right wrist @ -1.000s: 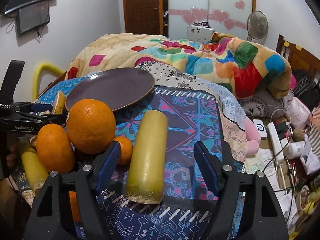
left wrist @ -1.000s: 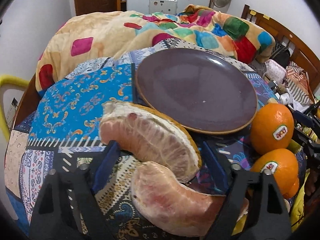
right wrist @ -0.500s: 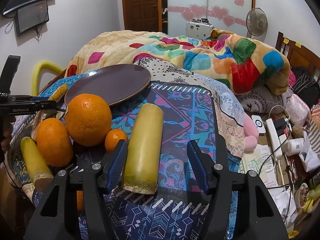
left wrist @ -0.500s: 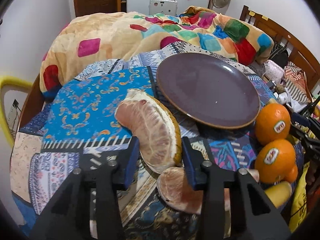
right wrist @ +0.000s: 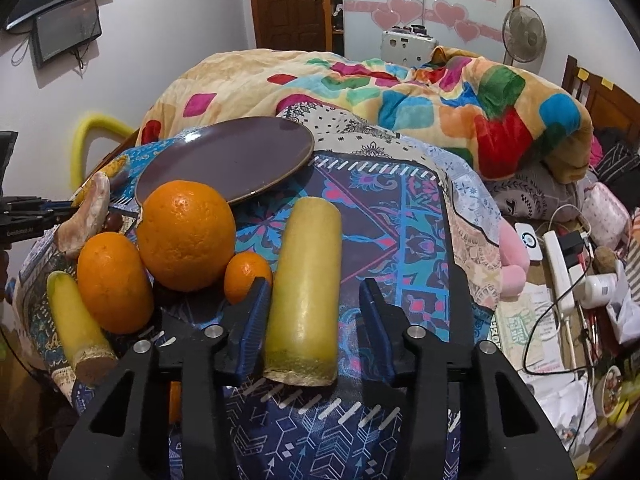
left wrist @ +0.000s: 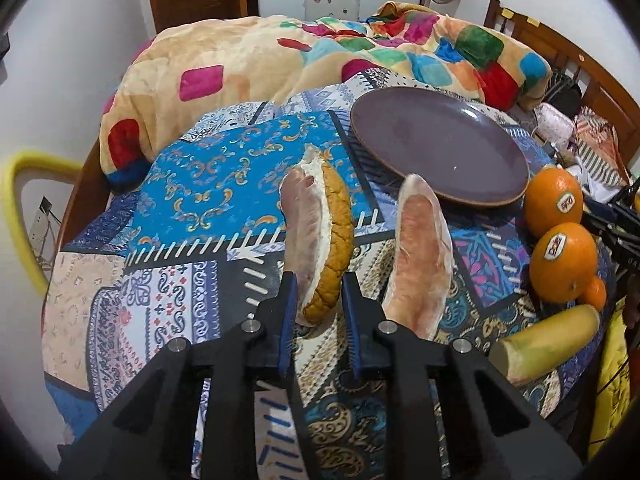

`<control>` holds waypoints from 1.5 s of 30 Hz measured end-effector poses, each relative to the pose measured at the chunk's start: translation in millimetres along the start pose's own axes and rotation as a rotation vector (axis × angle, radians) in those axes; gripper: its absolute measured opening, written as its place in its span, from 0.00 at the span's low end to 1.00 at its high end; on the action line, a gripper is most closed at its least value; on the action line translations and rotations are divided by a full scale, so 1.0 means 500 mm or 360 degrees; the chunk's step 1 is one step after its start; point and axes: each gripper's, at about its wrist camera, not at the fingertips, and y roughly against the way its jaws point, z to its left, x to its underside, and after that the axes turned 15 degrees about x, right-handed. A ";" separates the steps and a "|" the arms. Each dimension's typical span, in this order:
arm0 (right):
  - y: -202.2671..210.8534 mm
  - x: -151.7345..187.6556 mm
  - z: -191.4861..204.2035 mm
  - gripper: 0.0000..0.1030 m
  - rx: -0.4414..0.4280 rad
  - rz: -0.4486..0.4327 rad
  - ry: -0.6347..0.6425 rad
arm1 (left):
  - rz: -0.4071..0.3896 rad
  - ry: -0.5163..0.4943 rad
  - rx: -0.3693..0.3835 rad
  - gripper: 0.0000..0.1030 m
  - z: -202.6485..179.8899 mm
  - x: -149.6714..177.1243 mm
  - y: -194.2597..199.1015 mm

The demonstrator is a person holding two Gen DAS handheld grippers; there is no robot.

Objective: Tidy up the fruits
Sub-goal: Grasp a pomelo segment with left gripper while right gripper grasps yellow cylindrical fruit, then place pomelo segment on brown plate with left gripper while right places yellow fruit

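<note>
My left gripper (left wrist: pixel 318 300) is shut on a pomelo wedge with orange rind (left wrist: pixel 320 236), held on edge above the patterned cloth. A second peeled pomelo wedge (left wrist: pixel 420 256) lies just right of it. The purple plate (left wrist: pixel 436 148) sits beyond, empty. Two large oranges (left wrist: pixel 554 202) (left wrist: pixel 564 266) lie at the right. My right gripper (right wrist: pixel 316 312) is open around a thick yellow cane piece (right wrist: pixel 306 284), left pad close to it, right pad apart. In the right wrist view the plate (right wrist: pixel 228 160), oranges (right wrist: pixel 186 236) (right wrist: pixel 112 280) and a small mandarin (right wrist: pixel 248 272) lie to the left.
A second yellow cane piece (right wrist: pixel 78 324) lies at the table's left front edge, and shows in the left wrist view (left wrist: pixel 544 344). A colourful blanket (left wrist: pixel 320 56) is piled behind the table. A yellow chair back (left wrist: pixel 16 208) stands left. Cables and a power strip (right wrist: pixel 560 272) clutter the floor at right.
My left gripper closed on the rind-backed pomelo wedge and lifted it on edge, apart from the other wedge. My right gripper narrowed around the cane piece and moved slightly forward.
</note>
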 end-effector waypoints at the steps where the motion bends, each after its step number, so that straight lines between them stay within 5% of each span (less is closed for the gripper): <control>1: 0.000 0.004 0.000 0.37 0.0010 0.0009 0.0009 | 0.0010 -0.0017 -0.0014 0.22 -0.001 0.002 0.001; 8: 0.004 0.007 -0.014 0.37 0.0027 0.0039 0.0003 | 0.0053 0.0000 -0.0039 0.26 0.003 -0.014 -0.014; 13: -0.006 0.000 -0.013 0.37 0.0012 0.0062 0.0012 | 0.0071 0.0013 -0.0034 0.47 0.008 -0.041 -0.043; 17: -0.013 -0.006 -0.011 0.37 0.0004 0.0066 0.0028 | 0.0066 0.0024 -0.0037 0.50 0.013 -0.063 -0.062; 32: -0.053 -0.032 -0.004 0.34 -0.0020 0.0096 0.0037 | 0.0037 0.0084 0.0015 0.53 0.040 -0.097 -0.106; 45: -0.010 -0.058 -0.022 0.33 0.0038 -0.0028 -0.0024 | -0.0069 0.0055 -0.0016 0.48 0.025 -0.099 -0.052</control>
